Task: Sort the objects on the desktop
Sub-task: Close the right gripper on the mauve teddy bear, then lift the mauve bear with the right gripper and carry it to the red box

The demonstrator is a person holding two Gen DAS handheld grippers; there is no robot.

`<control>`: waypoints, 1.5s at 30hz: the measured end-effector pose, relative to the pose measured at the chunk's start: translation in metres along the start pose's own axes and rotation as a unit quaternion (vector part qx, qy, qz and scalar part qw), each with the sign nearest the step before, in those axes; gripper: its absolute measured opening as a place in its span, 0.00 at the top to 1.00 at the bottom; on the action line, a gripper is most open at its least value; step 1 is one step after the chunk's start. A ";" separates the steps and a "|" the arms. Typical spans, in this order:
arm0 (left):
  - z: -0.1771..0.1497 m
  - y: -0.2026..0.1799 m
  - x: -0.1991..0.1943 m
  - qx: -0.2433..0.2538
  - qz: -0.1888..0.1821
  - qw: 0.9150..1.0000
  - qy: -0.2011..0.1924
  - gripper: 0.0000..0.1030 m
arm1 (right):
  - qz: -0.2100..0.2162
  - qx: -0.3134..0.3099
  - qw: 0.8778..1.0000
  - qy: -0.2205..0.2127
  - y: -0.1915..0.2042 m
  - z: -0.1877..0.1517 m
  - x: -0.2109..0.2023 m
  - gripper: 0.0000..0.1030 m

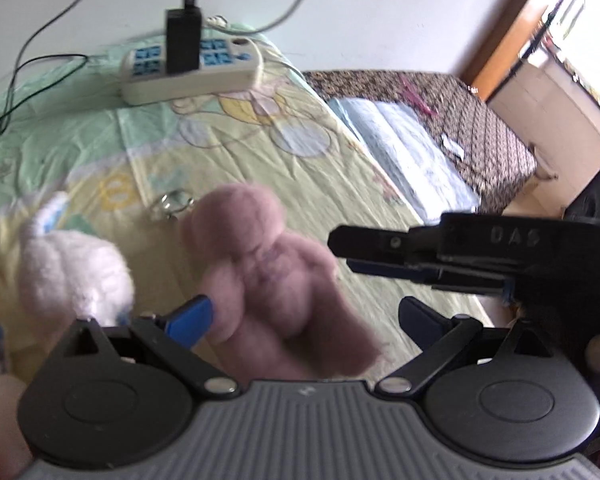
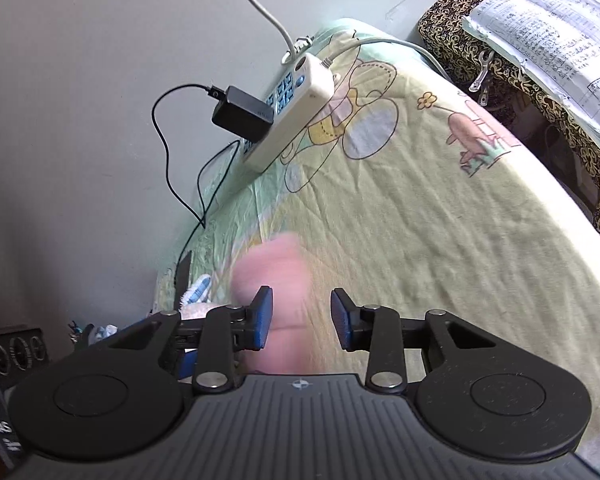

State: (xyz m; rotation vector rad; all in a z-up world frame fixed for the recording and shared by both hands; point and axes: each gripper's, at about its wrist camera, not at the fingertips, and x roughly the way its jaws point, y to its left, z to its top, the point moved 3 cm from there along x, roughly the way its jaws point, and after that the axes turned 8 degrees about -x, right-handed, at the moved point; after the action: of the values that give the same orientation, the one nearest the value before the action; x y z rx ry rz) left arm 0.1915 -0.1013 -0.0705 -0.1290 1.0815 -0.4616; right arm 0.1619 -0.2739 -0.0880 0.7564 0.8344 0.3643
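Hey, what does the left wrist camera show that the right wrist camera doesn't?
Only the left wrist view shows the white plush toy, a small metal clip on the cloth, and the right gripper seen from the side.

Only the right wrist view shows the stack of handwritten papers on the patterned side table.

Both show the pink plush toy, the power strip with its black adapter, and the cartoon-print cloth.
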 end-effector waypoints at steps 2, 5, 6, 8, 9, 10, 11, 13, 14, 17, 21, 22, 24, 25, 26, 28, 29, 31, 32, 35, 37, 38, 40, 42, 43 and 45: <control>-0.002 0.002 0.004 0.000 0.006 1.000 0.004 0.04 | 0.002 0.001 1.000 0.000 -0.003 0.000 -0.001 0.65; 0.000 0.012 0.006 -0.016 0.008 1.000 0.004 0.04 | -0.006 0.005 1.000 -0.005 -0.010 0.001 -0.001 0.65; 0.001 0.015 0.006 -0.022 0.007 1.000 0.004 0.04 | -0.005 0.008 1.000 -0.006 -0.013 0.001 -0.001 0.65; 0.004 0.020 0.007 -0.032 0.006 0.999 0.003 0.04 | 0.003 0.015 1.000 -0.004 -0.015 0.001 0.002 0.64; 0.005 0.022 0.008 -0.034 0.006 0.999 0.001 0.04 | 0.006 0.014 1.000 -0.001 -0.015 0.001 0.005 0.64; 0.005 0.022 0.008 -0.035 0.006 0.999 -0.002 0.04 | 0.006 0.010 1.000 0.003 -0.015 0.000 0.008 0.64; 0.007 0.023 0.008 -0.037 0.004 0.999 -0.005 0.04 | 0.004 0.005 1.000 0.006 -0.014 0.000 0.012 0.64; 0.008 0.022 0.011 -0.036 0.003 0.999 -0.007 0.04 | 0.005 0.000 1.000 0.012 -0.014 0.000 0.020 0.57; 0.008 0.021 0.013 -0.031 0.008 0.999 -0.008 0.04 | 0.010 0.000 1.000 0.018 -0.013 0.000 0.024 0.56; 0.008 0.018 0.022 -0.011 0.025 1.000 -0.008 0.04 | 0.020 -0.008 0.999 0.037 -0.010 -0.002 0.037 0.56; 0.004 0.011 0.032 0.014 0.047 0.999 -0.004 0.03 | 0.052 0.007 0.997 0.054 -0.008 -0.004 0.050 0.59; 0.002 0.011 0.033 0.015 0.049 0.999 -0.005 0.03 | 0.057 0.012 0.997 0.058 -0.008 -0.004 0.052 0.60; 0.002 0.011 0.032 0.016 0.043 0.999 -0.001 0.03 | 0.066 0.022 0.996 0.062 -0.010 -0.005 0.051 0.62; 0.002 0.010 0.031 0.017 0.039 0.999 0.000 0.03 | 0.071 0.029 0.995 0.064 -0.012 -0.006 0.050 0.64; 0.001 0.009 0.030 0.016 0.035 0.999 0.002 0.03 | 0.075 0.035 0.994 0.066 -0.014 -0.006 0.048 0.65; -0.004 0.006 0.028 0.014 0.027 1.000 0.005 0.03 | 0.078 0.042 0.993 0.072 -0.015 -0.007 0.042 0.66; -0.006 0.004 0.027 0.014 0.023 1.000 0.007 0.03 | 0.077 0.042 0.993 0.075 -0.015 -0.009 0.039 0.66; -0.012 0.001 0.023 0.012 0.015 1.000 0.012 0.04 | 0.075 0.043 0.993 0.079 -0.014 -0.012 0.032 0.67; -0.016 -0.001 0.021 0.010 0.010 1.000 0.014 0.04 | 0.076 0.044 0.993 0.080 -0.013 -0.013 0.028 0.67; -0.029 -0.006 0.010 0.003 -0.006 1.000 0.024 0.07 | 0.074 0.051 0.992 0.087 -0.012 -0.021 0.013 0.69; -0.040 -0.011 0.004 -0.001 -0.013 0.999 0.032 0.08 | 0.071 0.053 0.991 0.096 -0.011 -0.030 0.004 0.69; -0.046 -0.013 0.001 -0.003 -0.018 0.999 0.036 0.08 | 0.069 0.051 0.991 0.101 -0.010 -0.034 -0.001 0.69; -0.058 -0.017 -0.005 -0.004 -0.022 0.999 0.041 0.08 | 0.062 0.048 0.991 0.107 -0.006 -0.044 -0.012 0.69; -0.071 -0.023 -0.013 -0.001 -0.024 0.999 0.044 0.08 | 0.057 0.046 0.991 0.112 -0.003 -0.055 -0.022 0.69; -0.077 -0.026 -0.018 0.001 -0.027 0.999 0.044 0.08 | 0.056 0.045 0.991 0.115 -0.001 -0.060 -0.027 0.69; -0.089 -0.029 -0.028 -0.001 -0.029 0.999 0.045 0.08 | 0.054 0.043 0.990 0.120 0.003 -0.070 -0.037 0.69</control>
State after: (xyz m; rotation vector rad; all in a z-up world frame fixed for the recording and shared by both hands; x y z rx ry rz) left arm 0.0941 -0.1052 -0.0806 -0.1424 1.1697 -0.5233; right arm 0.0843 -0.2608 -0.0966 0.8497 1.0425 0.5254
